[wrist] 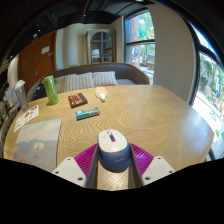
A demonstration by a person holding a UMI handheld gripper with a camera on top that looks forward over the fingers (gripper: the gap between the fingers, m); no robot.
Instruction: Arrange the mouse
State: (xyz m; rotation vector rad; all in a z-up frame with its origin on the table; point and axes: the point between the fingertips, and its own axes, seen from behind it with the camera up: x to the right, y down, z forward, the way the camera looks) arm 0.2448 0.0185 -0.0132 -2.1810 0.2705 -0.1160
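Mouse: the mouse [112,150] sits between the two fingers of the tongs [113,163], at the bench's [150,115] near edge, 6 o'clock.
Tongs: narrow, pads hugging both sides of the mouse; seemingly gripped.
Done: mouse looks picked up.
Left: placing it, judging by the open space at 12 o'clock.
Nearby: mat [40,143] at 9 o'clock; green cup [50,90] at 10 o'clock.

No lettering can be read anywhere: the packets [82,106] at eleven o'clock on the table [150,110] show only coloured print, too small to make out.
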